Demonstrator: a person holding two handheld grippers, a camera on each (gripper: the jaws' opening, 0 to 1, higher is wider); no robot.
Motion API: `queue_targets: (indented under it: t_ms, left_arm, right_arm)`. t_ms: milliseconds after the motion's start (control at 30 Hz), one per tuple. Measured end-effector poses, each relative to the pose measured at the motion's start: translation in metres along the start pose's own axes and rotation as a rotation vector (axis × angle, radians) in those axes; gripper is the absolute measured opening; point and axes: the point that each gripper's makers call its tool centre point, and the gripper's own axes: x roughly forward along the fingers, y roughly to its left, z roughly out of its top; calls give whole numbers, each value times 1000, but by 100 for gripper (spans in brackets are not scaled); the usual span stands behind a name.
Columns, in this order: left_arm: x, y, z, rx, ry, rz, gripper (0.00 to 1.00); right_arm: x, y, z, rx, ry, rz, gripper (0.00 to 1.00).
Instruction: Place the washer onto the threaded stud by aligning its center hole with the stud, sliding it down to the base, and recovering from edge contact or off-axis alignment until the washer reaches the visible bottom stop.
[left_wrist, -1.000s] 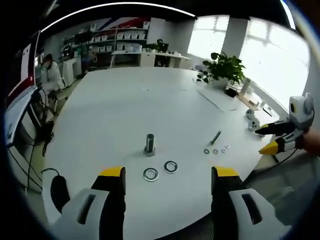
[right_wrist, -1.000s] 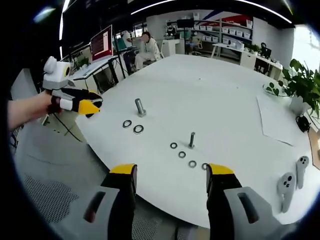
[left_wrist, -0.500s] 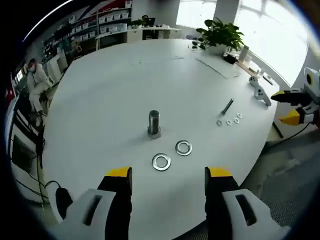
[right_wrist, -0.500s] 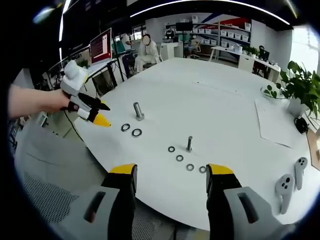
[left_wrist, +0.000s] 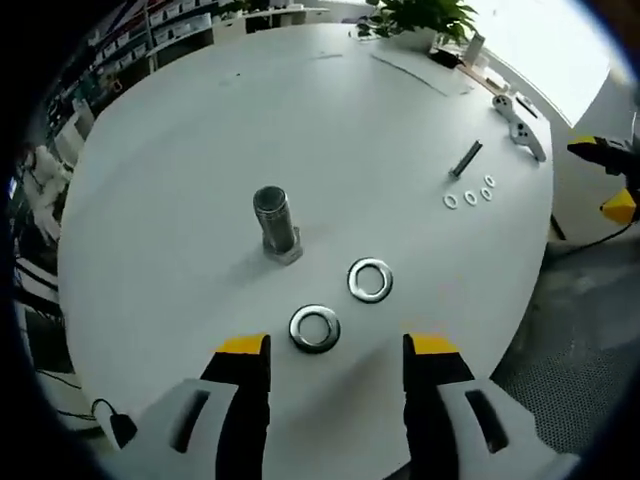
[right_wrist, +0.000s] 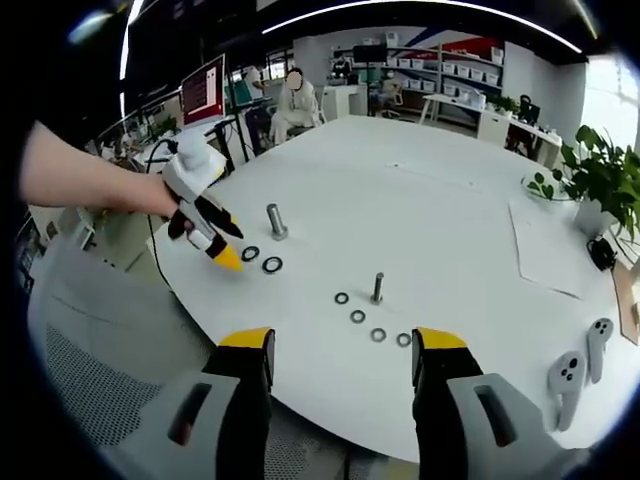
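The nearer washer (left_wrist: 315, 328) lies flat on the white table (left_wrist: 180, 180), between your left gripper (left_wrist: 335, 348) tips (jaws apart), near the upright threaded stud (left_wrist: 274, 221). Your right gripper (right_wrist: 339, 345) is apart too, empty.

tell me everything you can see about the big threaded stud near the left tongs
The big threaded stud is a thick grey metal bolt standing upright on its hex head on the white table, threads running up the shaft to a flat top. Nothing sits on it. Two large washers lie flat beside it, apart from it, and nothing else touches it.
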Motion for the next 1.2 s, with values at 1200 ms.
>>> queue_targets:
  t_ms: [1200]
  left_arm:
    - [14,10,0,208,245,58,36]
  right_arm:
    - [-4,-3,1,27,-16,-9,58]
